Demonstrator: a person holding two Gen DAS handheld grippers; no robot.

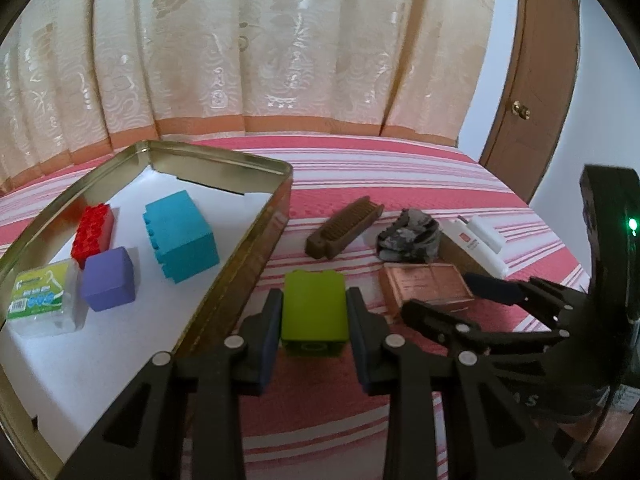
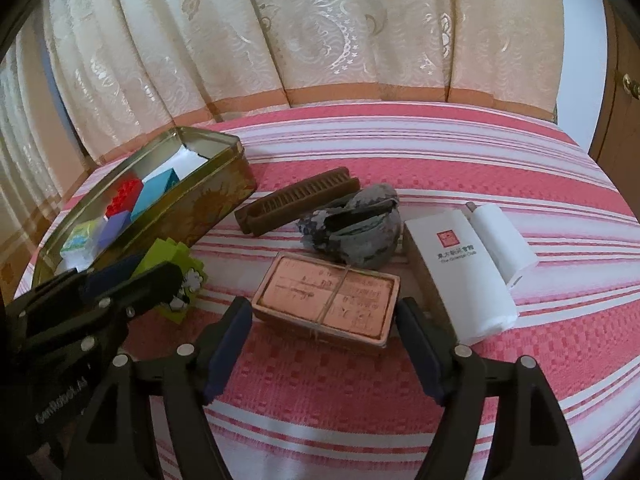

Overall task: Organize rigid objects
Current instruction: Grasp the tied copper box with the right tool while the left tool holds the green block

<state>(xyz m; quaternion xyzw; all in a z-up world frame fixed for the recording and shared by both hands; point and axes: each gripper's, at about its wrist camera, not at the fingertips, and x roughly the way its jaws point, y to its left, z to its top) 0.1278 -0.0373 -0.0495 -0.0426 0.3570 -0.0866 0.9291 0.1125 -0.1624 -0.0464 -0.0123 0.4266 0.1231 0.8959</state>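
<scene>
Fingers of the left gripper (image 1: 313, 322) clamp a green block (image 1: 313, 308) just beside the gold tin (image 1: 256, 248), while the right gripper (image 2: 324, 334) stands wide around, not touching, the pink box (image 2: 326, 302), comb (image 2: 296, 200) beyond.

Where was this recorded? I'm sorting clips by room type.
Probably a home bedroom: a pink-striped woven bedspread covers the surface, embroidered cream curtains hang behind it, and a wooden door with a round knob stands at the right.

Both wrist views look down close, sharing the tin (image 1: 224, 162) and comb (image 2: 296, 200).
</scene>
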